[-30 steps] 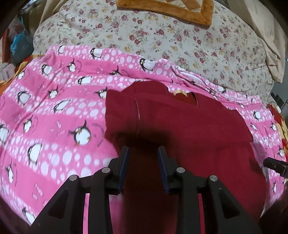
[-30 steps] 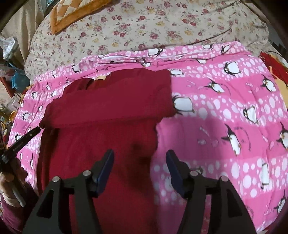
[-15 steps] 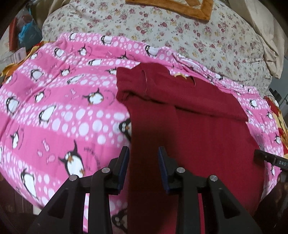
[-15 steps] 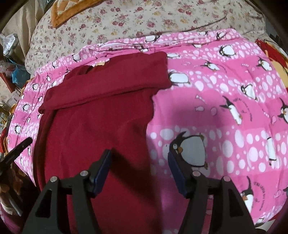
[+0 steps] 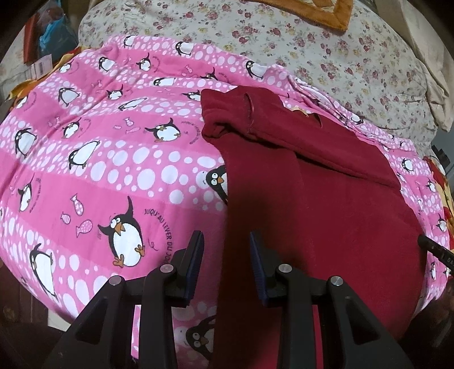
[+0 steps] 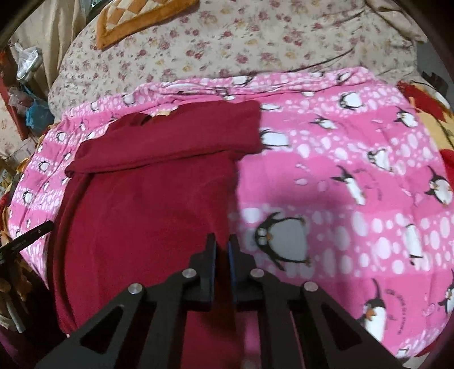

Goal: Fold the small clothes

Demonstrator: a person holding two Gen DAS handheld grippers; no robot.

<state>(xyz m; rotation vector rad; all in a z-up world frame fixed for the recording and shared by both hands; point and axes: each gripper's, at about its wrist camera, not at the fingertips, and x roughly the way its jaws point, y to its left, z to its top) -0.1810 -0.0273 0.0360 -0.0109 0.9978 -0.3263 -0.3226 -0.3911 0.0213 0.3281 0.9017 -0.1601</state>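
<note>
Jaws of the right gripper (image 6: 222,249) stand drawn almost together, a thin slit left between the blue pads; they sit over the right edge of the dark red garment (image 6: 147,204), but whether cloth is pinched there cannot be told. The left gripper (image 5: 226,247) has its jaws narrowly apart above the garment's left edge, pads not pressing on the fabric. The garment lies flat on a pink penguin-print blanket (image 5: 119,159), its upper part folded down into a band across the body. Beyond the blanket lies a cream floral quilt (image 6: 227,48), with an orange-bordered cushion (image 6: 133,20) resting on it at the far side.
</note>
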